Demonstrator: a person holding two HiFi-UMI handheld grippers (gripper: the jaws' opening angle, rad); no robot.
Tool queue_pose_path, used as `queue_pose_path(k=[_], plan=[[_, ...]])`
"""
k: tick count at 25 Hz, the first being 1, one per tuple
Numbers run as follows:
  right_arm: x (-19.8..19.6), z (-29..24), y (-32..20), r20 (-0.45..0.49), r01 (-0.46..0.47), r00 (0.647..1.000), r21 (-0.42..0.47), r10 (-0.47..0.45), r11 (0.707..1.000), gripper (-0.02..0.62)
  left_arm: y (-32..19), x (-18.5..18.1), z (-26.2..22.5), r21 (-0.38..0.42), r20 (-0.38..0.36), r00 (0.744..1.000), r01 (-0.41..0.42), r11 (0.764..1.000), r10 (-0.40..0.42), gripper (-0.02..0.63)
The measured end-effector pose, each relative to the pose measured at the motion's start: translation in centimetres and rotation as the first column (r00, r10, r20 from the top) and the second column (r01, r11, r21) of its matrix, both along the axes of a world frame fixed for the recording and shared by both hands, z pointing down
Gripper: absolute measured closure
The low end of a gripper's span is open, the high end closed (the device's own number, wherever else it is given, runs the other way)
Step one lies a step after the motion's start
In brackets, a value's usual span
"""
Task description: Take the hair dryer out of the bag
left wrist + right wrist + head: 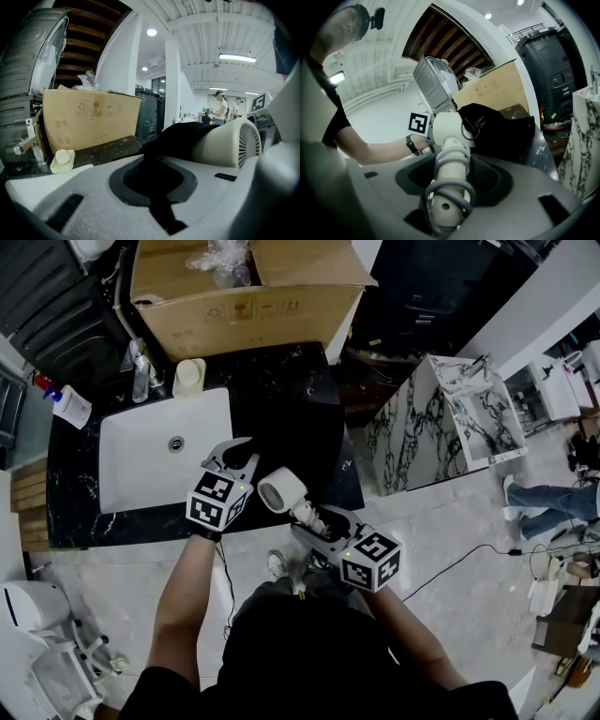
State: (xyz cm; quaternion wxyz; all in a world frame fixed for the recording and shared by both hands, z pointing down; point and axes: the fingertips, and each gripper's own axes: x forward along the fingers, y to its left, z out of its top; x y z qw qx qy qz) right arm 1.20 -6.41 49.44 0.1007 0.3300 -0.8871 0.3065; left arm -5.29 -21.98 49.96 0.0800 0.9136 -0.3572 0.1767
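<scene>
The cream hair dryer hangs over the counter's front edge, its round grille facing the left gripper. My right gripper is shut on its handle, which has the grey cord wound round it. In the right gripper view, the dryer's head sits just in front of the black bag. My left gripper is shut on a fold of that black bag, holding it above the counter. Seen from the left gripper, the dryer's head lies close on the right, outside the bag's cloth.
A black marble counter carries a white sink with a faucet and a pale cup. A large cardboard box stands behind. A marbled cabinet stands to the right.
</scene>
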Motion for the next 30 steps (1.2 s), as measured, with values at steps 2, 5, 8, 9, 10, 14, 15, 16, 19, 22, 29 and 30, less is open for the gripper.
queue_pose_path(k=[2, 5, 8, 9, 10, 14, 15, 16, 19, 22, 29, 30], plan=[[0.0, -0.5, 0.6, 0.016, 0.011, 1.0, 0.004, -0.011, 1.0, 0.359, 0.0, 0.1, 0.3, -0.011, 0.01, 1.0, -0.008, 1.0, 0.008, 0.572], [0.0, -1.3, 1.3, 0.028, 0.031, 0.999, 0.016, -0.031, 0.999, 0.359, -0.1, 0.0, 0.7, -0.026, 0.031, 0.999, -0.014, 1.0, 0.014, 0.572], [0.2, -2.1, 1.6, 0.053, 0.041, 0.998, 0.024, -0.042, 0.999, 0.359, -0.1, 0.3, 0.9, -0.032, 0.05, 0.999, -0.019, 0.999, 0.021, 0.572], [0.3, -2.4, 1.7, 0.064, 0.041, 0.997, 0.026, -0.043, 0.999, 0.357, -0.1, 0.5, 1.0, -0.034, 0.056, 0.998, -0.022, 0.999, 0.024, 0.572], [0.4, -2.6, 1.8, 0.074, 0.041, 0.996, 0.027, -0.043, 0.999, 0.359, 0.0, 0.7, 1.1, -0.034, 0.06, 0.998, -0.024, 0.999, 0.026, 0.572], [0.4, -3.3, 2.2, 0.094, 0.057, 0.994, 0.039, -0.06, 0.998, 0.357, -0.1, 0.9, 1.2, -0.05, 0.039, 0.999, -0.014, 0.999, 0.016, 0.573], [0.3, -3.4, 2.4, 0.098, 0.064, 0.993, 0.041, -0.067, 0.997, 0.357, -0.2, 0.8, 1.3, -0.06, 0.026, 1.0, -0.01, 0.998, 0.011, 0.573], [0.3, -3.6, 2.6, 0.103, 0.069, 0.992, 0.042, -0.073, 0.997, 0.357, -0.2, 0.8, 1.4, -0.069, 0.017, 1.0, -0.007, 0.998, 0.008, 0.572], [0.2, -3.9, 3.1, 0.12, 0.088, 0.988, 0.045, -0.093, 0.995, 0.357, -0.2, 0.7, 1.9, -0.081, 0.012, 1.0, -0.005, 0.997, 0.006, 0.573], [-0.1, -4.4, 3.5, 0.135, 0.117, 0.983, 0.057, -0.124, 0.991, 0.357, -0.3, 0.8, 2.3, -0.094, 0.014, 1.0, 0.0, 0.996, 0.002, 0.573], [1.1, -7.0, 3.2, 0.178, 0.074, 0.98, 0.103, -0.091, 0.992, 0.357, 1.5, 1.7, 3.0, -0.127, 0.018, 0.999, -0.035, 0.991, 0.037, 0.573], [1.6, -7.4, 2.8, 0.181, 0.051, 0.981, 0.11, -0.07, 0.993, 0.357, 2.1, 1.9, 3.1, -0.122, 0.021, 0.999, -0.04, 0.992, 0.043, 0.572]])
